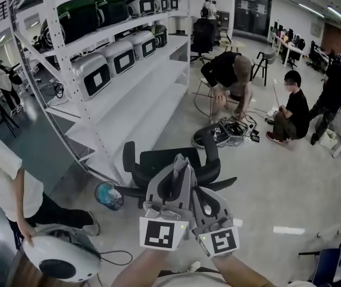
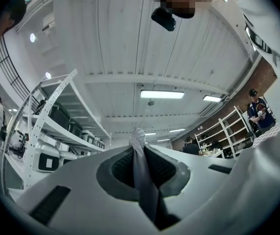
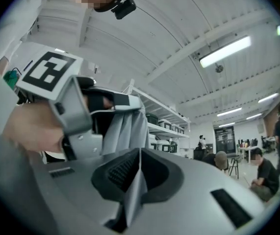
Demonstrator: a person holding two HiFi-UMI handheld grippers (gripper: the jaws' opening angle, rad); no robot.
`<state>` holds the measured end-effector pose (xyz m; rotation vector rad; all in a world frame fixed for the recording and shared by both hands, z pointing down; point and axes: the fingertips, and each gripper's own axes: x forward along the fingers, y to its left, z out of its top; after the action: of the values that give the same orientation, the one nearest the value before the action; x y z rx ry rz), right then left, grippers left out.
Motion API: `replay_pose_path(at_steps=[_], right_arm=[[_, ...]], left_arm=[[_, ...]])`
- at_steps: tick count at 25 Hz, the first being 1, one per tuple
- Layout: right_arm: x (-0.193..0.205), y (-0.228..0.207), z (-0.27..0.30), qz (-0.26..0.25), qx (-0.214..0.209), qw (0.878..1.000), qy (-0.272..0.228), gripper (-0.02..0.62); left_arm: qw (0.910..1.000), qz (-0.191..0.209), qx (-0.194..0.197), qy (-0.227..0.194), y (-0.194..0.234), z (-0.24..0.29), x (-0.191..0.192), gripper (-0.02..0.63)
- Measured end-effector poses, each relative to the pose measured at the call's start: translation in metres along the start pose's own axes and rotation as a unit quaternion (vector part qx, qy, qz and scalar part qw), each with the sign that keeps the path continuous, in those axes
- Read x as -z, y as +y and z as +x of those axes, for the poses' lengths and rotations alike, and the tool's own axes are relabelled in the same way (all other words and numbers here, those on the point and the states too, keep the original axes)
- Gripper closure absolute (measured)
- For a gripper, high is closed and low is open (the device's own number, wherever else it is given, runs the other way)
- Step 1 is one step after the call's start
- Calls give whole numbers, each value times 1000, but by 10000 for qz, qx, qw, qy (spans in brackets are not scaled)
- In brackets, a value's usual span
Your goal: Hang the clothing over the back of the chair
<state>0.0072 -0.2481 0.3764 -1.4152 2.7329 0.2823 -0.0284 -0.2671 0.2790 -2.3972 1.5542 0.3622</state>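
– Which step is in hand?
– The pale grey clothing (image 2: 140, 163) of thin, limp fabric is held up short of the black padded swivel chair (image 1: 170, 159). One fold is pinched in the closed jaws of the left gripper (image 2: 139, 145), another in those of the right gripper (image 3: 138, 156).
– What is called for next?
– By judgement, the cloth must be raised over the curved backrest, spread and released.

The black chair (image 1: 169, 161) stands close at twelve o'clock; the shelf rack (image 1: 116, 94) blocks ten to eleven, a standing person (image 1: 6, 184) crowds nine; bare floor (image 1: 277, 190) lies open from one to three
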Motion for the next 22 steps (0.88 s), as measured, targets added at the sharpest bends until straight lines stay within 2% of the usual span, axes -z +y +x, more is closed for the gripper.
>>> replay_pose_path(at_steps=[7,11,13,16,20,22], right_arm=[[-5,23,8,-53,-106,9999,-26,580],[-6,24,8,-86,-59,9999,-13,580],[-6,21,7,-113,-8,9999,10,580],[-4,19,5,-107,28,9999,36,580],[-1,17,8,-133,0,9999,10,580],[-1,16,10,-144,-21,9999,12,580]], left_arm=[[9990,353,108,-254,37,54,-30,577],[9980,502,118,-373,51,83,-33,577],[9977,569,169,-314,55,95,-26,577],[9987,442,206,-150,62,111,-10,577],[9972,739,78,-16,78,136,1,577],[9973,709,76,188,84,149,17,577]])
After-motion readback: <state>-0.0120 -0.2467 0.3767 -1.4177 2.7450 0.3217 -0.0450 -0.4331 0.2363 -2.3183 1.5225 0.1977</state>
